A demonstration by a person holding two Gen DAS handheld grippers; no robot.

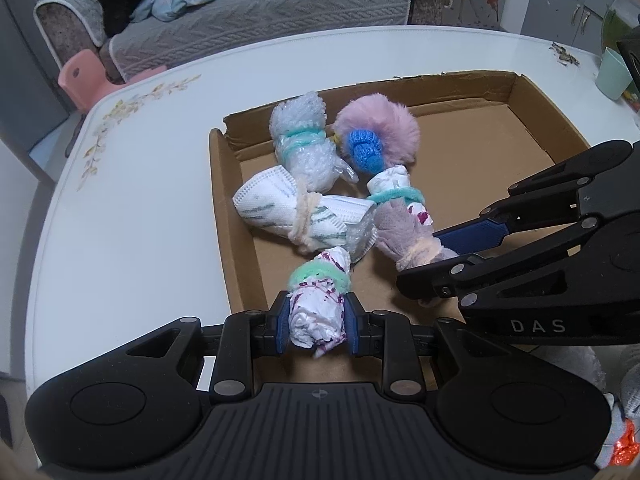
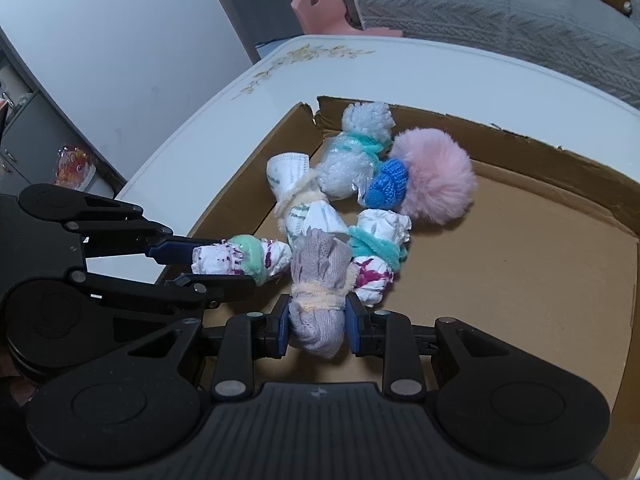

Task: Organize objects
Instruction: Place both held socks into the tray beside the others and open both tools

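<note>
My left gripper [image 1: 316,326] is shut on a white and purple paper bundle [image 1: 318,312] tied with a green band, low over the near left corner of the cardboard box [image 1: 520,92]. My right gripper [image 2: 316,330] is shut on a lilac knitted bundle [image 2: 320,280] with a cream band, just to the right of the left one. Inside the box lie a white mask roll [image 1: 288,212], a bubble-wrap bundle [image 1: 304,144], a pink pompom with a blue knit piece [image 1: 376,132] and a teal-banded white bundle [image 1: 400,196].
The box sits on a white table [image 1: 120,220] with a flower print. A pale green cup [image 1: 612,74] stands at the table's far right. A grey sofa [image 1: 260,8] with clothes and a pink stool [image 1: 80,76] are behind the table.
</note>
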